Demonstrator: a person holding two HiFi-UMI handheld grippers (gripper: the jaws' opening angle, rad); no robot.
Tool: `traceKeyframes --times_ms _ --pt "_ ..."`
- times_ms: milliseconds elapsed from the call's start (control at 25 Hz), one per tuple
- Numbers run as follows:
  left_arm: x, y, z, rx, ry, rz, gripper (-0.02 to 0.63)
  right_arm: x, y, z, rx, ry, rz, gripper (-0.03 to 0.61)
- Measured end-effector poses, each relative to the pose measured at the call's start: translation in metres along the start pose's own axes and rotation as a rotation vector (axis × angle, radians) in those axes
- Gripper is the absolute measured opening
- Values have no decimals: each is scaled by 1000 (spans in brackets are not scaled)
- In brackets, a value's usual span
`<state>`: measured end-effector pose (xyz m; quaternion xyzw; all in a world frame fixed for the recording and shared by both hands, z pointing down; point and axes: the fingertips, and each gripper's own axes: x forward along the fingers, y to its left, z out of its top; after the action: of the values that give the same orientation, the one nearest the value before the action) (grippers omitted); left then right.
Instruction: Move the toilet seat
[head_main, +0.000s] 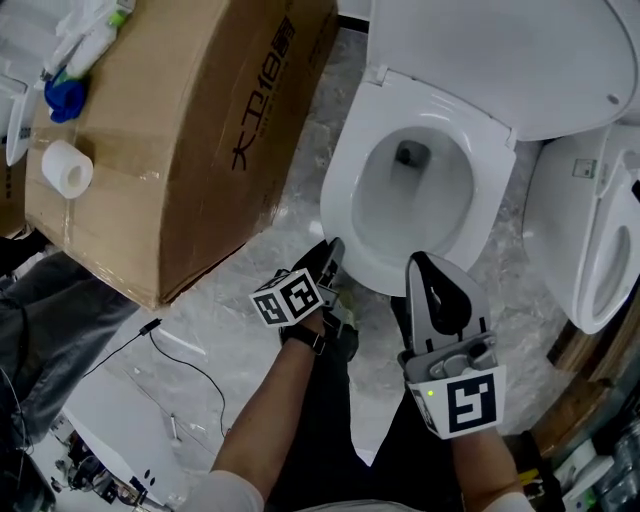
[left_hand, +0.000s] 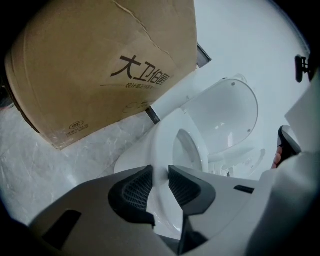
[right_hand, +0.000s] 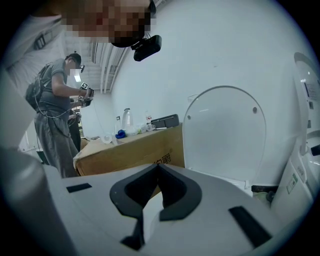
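Note:
A white toilet stands ahead with its seat (head_main: 345, 170) down on the bowl and its lid (head_main: 500, 50) raised. My left gripper (head_main: 330, 262) is at the seat's front-left edge. In the left gripper view the seat's rim (left_hand: 165, 145) fills the gap between the jaws of the left gripper (left_hand: 160, 182), and both dark pads (left_hand: 134, 189) lie against it. The lid (left_hand: 225, 115) stands behind. My right gripper (head_main: 420, 262) hovers just in front of the bowl, to the right. Its fingertips (right_hand: 158, 167) meet with nothing between them, and the lid (right_hand: 225, 135) rises beyond.
A big cardboard box (head_main: 180, 130) stands close on the toilet's left, with a toilet paper roll (head_main: 67, 170) and bottles on top. Another white toilet (head_main: 590, 230) stands at the right. A thin cable (head_main: 180, 350) lies on the marble floor. A person (right_hand: 55, 110) stands behind the box.

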<state>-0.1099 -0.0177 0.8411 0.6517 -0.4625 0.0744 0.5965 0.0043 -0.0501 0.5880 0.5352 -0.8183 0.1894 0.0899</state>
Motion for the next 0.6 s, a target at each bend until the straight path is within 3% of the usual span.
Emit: traceKeyframes --times_ms 280,600 --pt "-31 -37 14 9 8 -25 104 -25 1 36 6 -8 -39 15" --pt "-74 -115 51 60 4 -88 104 -58 0 111 4 -59 -70 15"
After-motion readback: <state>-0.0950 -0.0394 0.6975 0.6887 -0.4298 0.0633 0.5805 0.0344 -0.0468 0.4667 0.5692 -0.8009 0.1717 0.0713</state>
